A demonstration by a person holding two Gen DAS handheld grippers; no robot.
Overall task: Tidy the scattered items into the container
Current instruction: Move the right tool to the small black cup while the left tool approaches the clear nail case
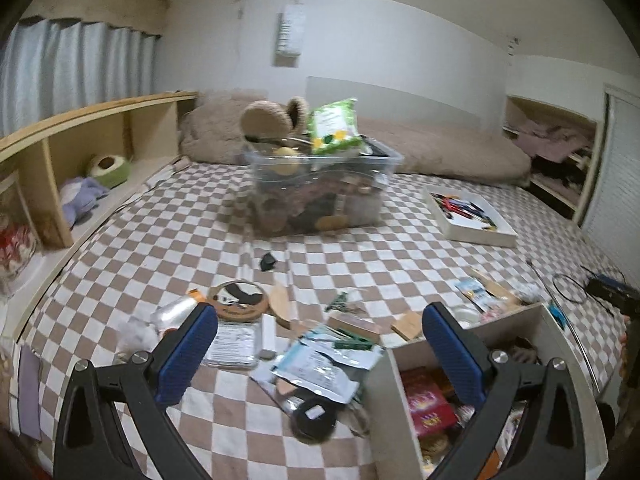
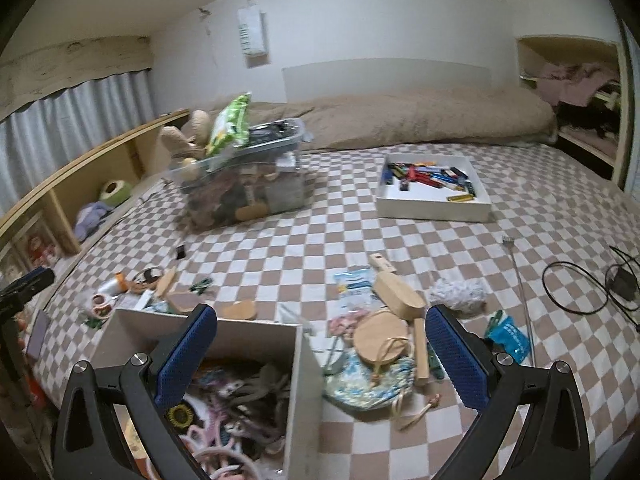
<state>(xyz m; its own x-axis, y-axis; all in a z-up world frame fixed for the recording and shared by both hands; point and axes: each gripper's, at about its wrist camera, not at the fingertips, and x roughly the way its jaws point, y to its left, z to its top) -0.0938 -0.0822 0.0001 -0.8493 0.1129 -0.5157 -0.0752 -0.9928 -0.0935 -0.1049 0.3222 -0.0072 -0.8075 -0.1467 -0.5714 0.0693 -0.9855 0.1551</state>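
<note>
A white open box partly full of small items stands on the checkered bed; it also shows in the left wrist view. Scattered items lie around it: foil packets, a black round lid, a round wooden coaster, a wooden brush, a round wooden disc on a floral pouch. My left gripper is open and empty above the packets. My right gripper is open and empty over the box's right wall.
A full clear plastic bin with a plush toy and a green packet stands mid-bed. A white tray of pens lies to the right. Black cables and a thin metal rod lie at right. A wooden shelf runs along the left.
</note>
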